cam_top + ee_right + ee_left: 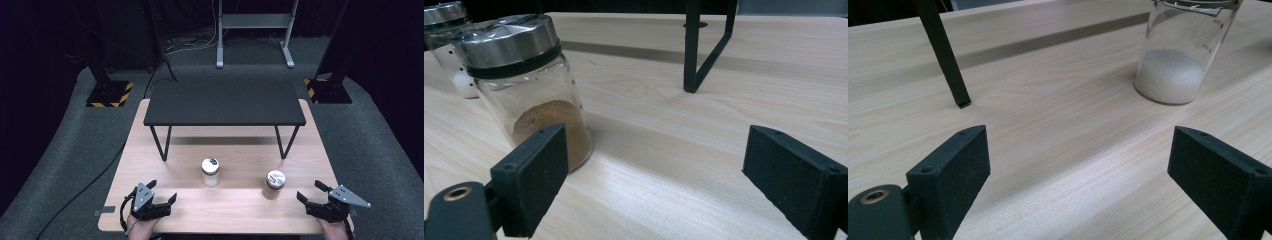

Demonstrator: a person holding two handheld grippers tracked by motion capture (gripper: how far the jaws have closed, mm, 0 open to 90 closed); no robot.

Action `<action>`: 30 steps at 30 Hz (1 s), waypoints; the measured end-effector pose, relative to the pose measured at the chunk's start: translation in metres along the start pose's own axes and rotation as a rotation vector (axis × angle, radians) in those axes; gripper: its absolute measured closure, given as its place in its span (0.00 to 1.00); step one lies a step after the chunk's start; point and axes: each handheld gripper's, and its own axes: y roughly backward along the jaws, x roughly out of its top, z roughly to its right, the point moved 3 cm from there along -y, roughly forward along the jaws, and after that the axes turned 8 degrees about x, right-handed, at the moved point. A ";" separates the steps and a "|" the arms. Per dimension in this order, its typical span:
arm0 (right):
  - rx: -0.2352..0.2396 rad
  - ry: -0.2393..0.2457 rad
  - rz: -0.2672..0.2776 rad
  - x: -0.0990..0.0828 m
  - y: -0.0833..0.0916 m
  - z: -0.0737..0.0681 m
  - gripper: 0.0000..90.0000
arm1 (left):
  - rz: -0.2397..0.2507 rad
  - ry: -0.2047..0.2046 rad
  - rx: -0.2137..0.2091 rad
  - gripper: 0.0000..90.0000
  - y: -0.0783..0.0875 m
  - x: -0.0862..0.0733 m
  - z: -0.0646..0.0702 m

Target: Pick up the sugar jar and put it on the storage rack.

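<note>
High view: I saw two jars standing upright on the desk (150, 220), both between the small black shelf (225, 105) and the near edge, neither one lifted or touched.
White-powder jar: the white-powder jar (210, 172) stood near the middle of the desk, just in front of the shelf; in the left gripper view it (1178, 55) rose ahead and to the right of my jaws, well apart from them.
Brown-powder jar: the brown-powder jar (275, 183) stood toward the right edge, lid on; in the right gripper view it (531, 90) stood just beyond my left-hand jaw, not between the two.
Left gripper: my left gripper (164, 195) rested near the near-left corner, jaws spread wide with only bare wood between them (1078, 175).
Right gripper: my right gripper (310, 191) lay near the near-right corner, jaws apart and holding nothing (654, 175).
Done so far: nothing, as I judged it; both jars looked untouched, lids on.
Left to do: all of it, I judged: reaching each jar, closing on it, and whatever move followed, perhaps onto the shelf.
</note>
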 end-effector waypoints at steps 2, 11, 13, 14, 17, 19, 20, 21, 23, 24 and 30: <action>0.001 0.002 -0.001 0.000 0.000 0.000 0.11 | 0.004 -0.003 0.000 0.11 0.000 -0.001 0.000; -0.001 -0.002 -0.002 0.000 0.000 0.000 0.11 | 0.003 -0.004 0.000 0.11 0.001 -0.001 0.000; -0.002 -0.003 -0.001 0.000 0.000 0.000 0.11 | 0.002 -0.002 -0.001 0.11 0.001 0.000 0.000; -0.002 -0.001 -0.001 0.000 0.000 0.000 0.11 | 0.001 -0.002 0.000 0.11 0.000 0.000 0.000; 0.000 -0.001 -0.005 0.000 0.000 0.000 0.11 | -0.001 -0.002 -0.001 0.11 0.000 0.000 0.000; -0.002 -0.003 -0.006 0.000 0.001 0.000 0.11 | -0.001 -0.003 -0.002 0.11 0.000 0.000 0.000; -0.002 -0.005 -0.007 0.000 0.001 0.000 0.11 | -0.001 -0.005 -0.003 0.11 0.000 0.000 0.000; -0.002 -0.005 -0.007 0.000 0.001 0.000 0.11 | -0.003 -0.006 -0.004 0.11 0.000 0.000 0.000; -0.001 -0.005 -0.009 0.000 0.001 0.000 0.11 | -0.002 -0.004 -0.005 0.11 0.000 0.000 0.000; -0.001 -0.003 -0.008 0.000 0.000 0.000 0.11 | -0.001 -0.005 -0.006 0.11 0.000 0.000 0.000; -0.001 -0.002 -0.012 0.001 0.000 0.000 0.11 | 0.002 -0.009 -0.005 0.11 0.000 0.000 0.000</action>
